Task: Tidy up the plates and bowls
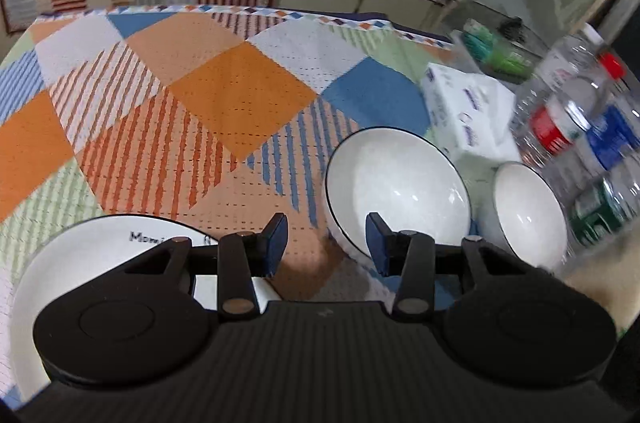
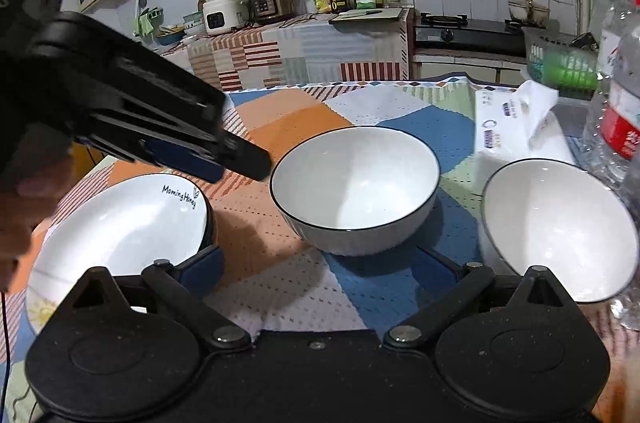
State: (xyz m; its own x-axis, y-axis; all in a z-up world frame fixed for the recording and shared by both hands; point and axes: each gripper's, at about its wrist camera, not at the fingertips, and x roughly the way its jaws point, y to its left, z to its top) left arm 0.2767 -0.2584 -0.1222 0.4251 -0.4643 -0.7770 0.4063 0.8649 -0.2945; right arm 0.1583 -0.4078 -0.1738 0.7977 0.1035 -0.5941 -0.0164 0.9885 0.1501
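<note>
Two bowls (image 2: 354, 191) (image 2: 560, 227) and one plate (image 2: 116, 227) sit along your table's (image 2: 288, 119) near edge, kitchen counter (image 2: 304, 23) behind. Your left gripper (image 1: 326, 243) hovers released; right gripper (image 2: 320, 263) spread wide, empty.

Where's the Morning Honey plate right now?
The Morning Honey plate sits low on the left in the right wrist view, left of the middle bowl, below the left gripper.
</note>
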